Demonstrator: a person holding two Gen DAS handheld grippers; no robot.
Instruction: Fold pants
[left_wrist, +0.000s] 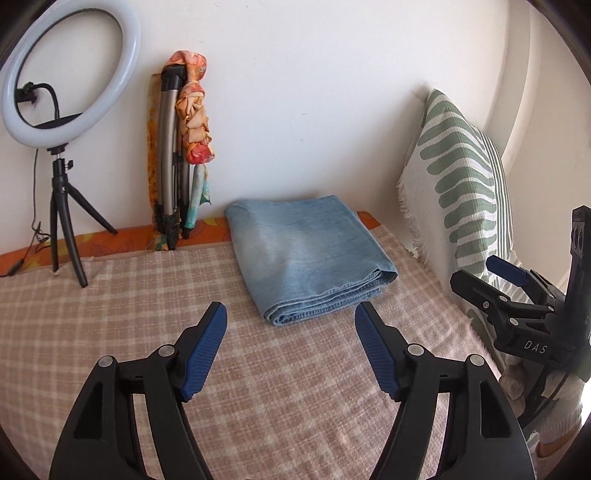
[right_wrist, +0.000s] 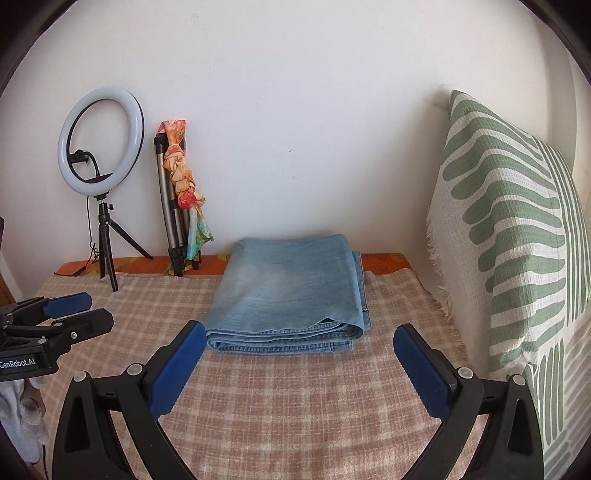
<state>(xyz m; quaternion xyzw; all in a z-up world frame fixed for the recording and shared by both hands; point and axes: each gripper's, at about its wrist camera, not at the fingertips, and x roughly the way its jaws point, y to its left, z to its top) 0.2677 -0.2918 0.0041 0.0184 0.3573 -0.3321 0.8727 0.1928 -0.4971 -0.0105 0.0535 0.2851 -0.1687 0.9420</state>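
Light blue denim pants (left_wrist: 304, 254) lie folded into a compact stack on the checked beige blanket (left_wrist: 147, 295), near the wall; they also show in the right wrist view (right_wrist: 291, 291). My left gripper (left_wrist: 291, 314) is open and empty, held just short of the stack's near edge. My right gripper (right_wrist: 299, 332) is open and empty, its fingertips level with the stack's front edge. The right gripper shows at the right of the left wrist view (left_wrist: 495, 277); the left gripper shows at the left of the right wrist view (right_wrist: 85, 306).
A ring light on a small tripod (left_wrist: 62, 155) stands at the back left. A folded tripod with a floral cloth (left_wrist: 181, 147) leans on the wall. A green-striped pillow (left_wrist: 461, 184) stands at the right. An orange mattress edge (right_wrist: 384, 262) runs along the wall.
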